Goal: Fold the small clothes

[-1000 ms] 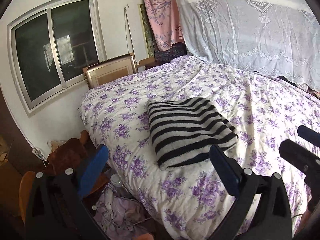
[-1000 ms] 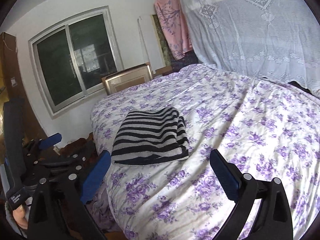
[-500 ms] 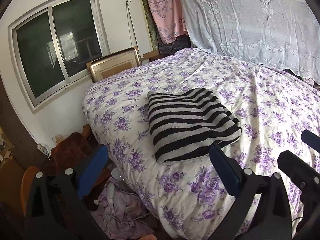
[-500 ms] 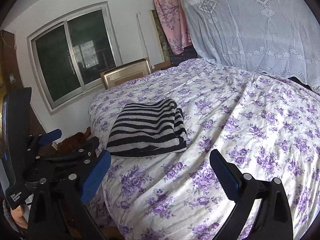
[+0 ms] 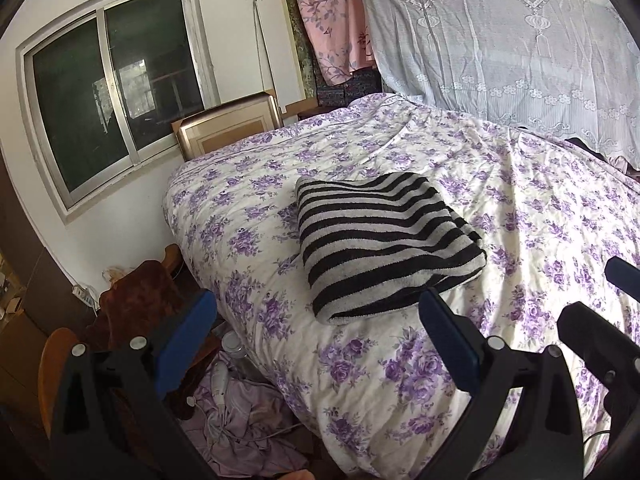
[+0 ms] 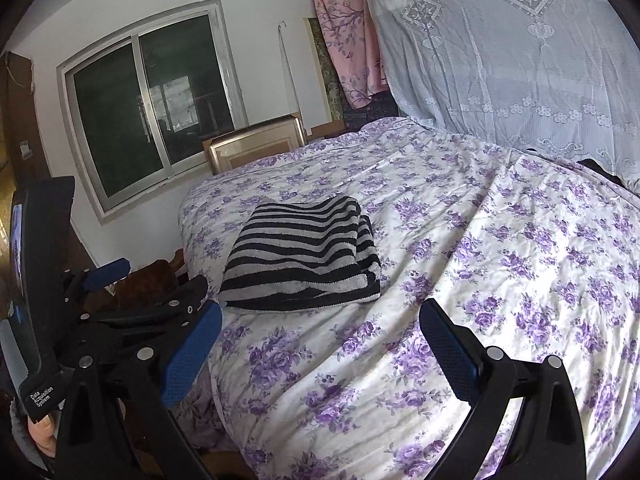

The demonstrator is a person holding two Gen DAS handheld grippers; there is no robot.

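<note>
A black-and-grey striped garment (image 5: 384, 244) lies folded into a thick rectangle on the floral bed cover (image 5: 520, 208); it also shows in the right wrist view (image 6: 304, 256). My left gripper (image 5: 316, 344) is open and empty, held back from the garment's near edge above the bed's side. My right gripper (image 6: 320, 352) is open and empty, over the cover in front of the garment. The right gripper shows at the right edge of the left wrist view (image 5: 600, 320), and the left gripper at the left of the right wrist view (image 6: 120, 296).
The bed's edge drops to a floor with crumpled lilac cloth (image 5: 240, 432), a brown cloth (image 5: 140, 292) and a wooden chair (image 5: 52, 360). A window (image 5: 116, 92) and a framed board (image 5: 228, 128) stand beyond. A lace curtain (image 5: 500, 52) hangs at the right.
Both grippers have drawn back and up from the folded garment, which now sits farther up in both views. The garment itself has not moved. Both stay open.
</note>
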